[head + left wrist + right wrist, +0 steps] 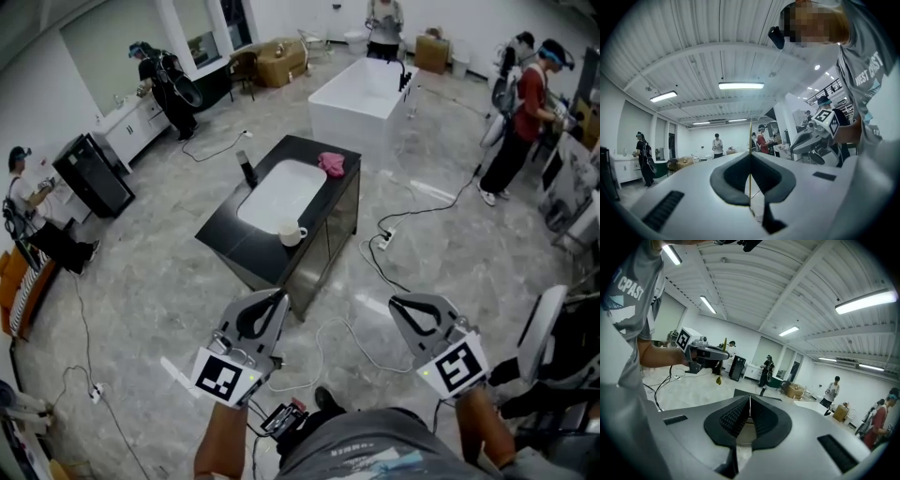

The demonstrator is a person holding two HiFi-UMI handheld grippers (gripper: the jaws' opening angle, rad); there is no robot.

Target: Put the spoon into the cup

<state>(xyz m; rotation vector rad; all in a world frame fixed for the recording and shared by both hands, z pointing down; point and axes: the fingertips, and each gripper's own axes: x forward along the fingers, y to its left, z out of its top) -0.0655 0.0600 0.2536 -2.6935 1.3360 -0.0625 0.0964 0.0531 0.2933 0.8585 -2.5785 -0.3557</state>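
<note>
A white cup (292, 234) stands on the near rim of a black counter (232, 242), by its white basin (278, 194). My left gripper (275, 298) is well short of the counter, above the floor, and is shut on a thin golden spoon (750, 140). In the right gripper view the spoon (719, 378) hangs bowl down from the left gripper (723, 355). My right gripper (397, 303) is beside it at the same height, shut with nothing between its jaws (750, 400). The head view does not show the spoon.
A dark bottle (247, 170) and a pink cloth (332, 164) sit on the counter's far part. Cables (330, 337) trail over the floor between me and the counter. A long white table (361, 94) stands behind it. Several people work along the walls.
</note>
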